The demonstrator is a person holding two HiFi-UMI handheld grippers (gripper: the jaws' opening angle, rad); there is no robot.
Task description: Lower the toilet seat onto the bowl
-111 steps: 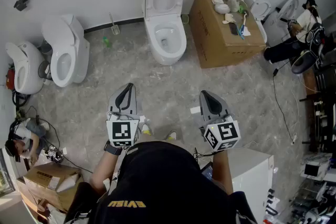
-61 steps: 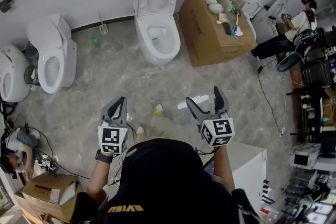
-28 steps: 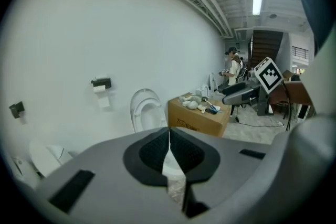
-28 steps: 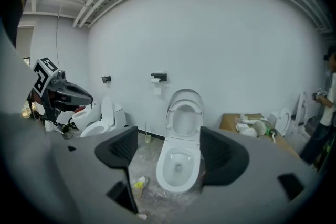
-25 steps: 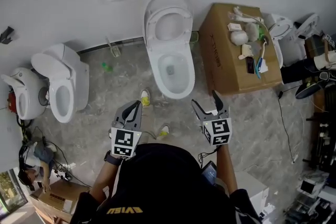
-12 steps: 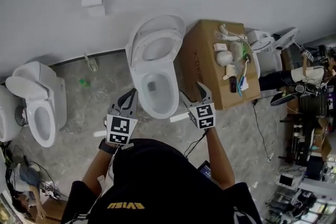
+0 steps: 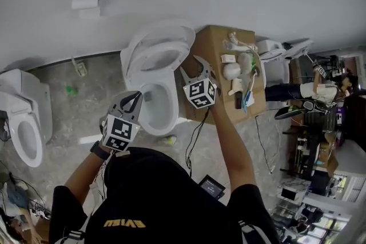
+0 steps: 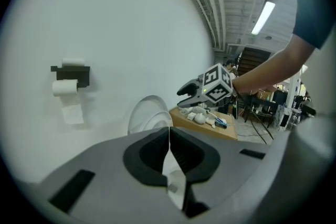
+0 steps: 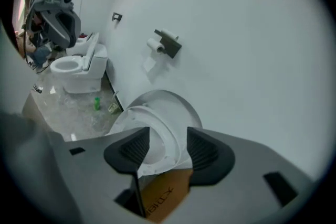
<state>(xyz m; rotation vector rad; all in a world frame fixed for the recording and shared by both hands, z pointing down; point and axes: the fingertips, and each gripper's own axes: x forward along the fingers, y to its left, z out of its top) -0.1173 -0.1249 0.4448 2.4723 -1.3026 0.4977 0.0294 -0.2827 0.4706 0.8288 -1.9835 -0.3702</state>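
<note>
Zero lowering done: seat (image 9: 167, 136) stood upright over bowl (image 7: 154, 111). Right gripper (image 7: 193, 67) jaws apart, just been closing, seat rim in gap, not pinched yet. Left gripper (image 7: 134, 99) jaws together, empty, by bowl. Grab plus whole swing-down left, I'd say.

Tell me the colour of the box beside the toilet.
Brown cardboard box, clearest in the head view.

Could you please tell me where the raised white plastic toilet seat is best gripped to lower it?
Grip the white plastic toilet seat on its thin free rim, upper right, coming from the side of the brown cardboard box. It stands raised before the white lid, and that edge juts clear, slim enough to pinch.
</note>
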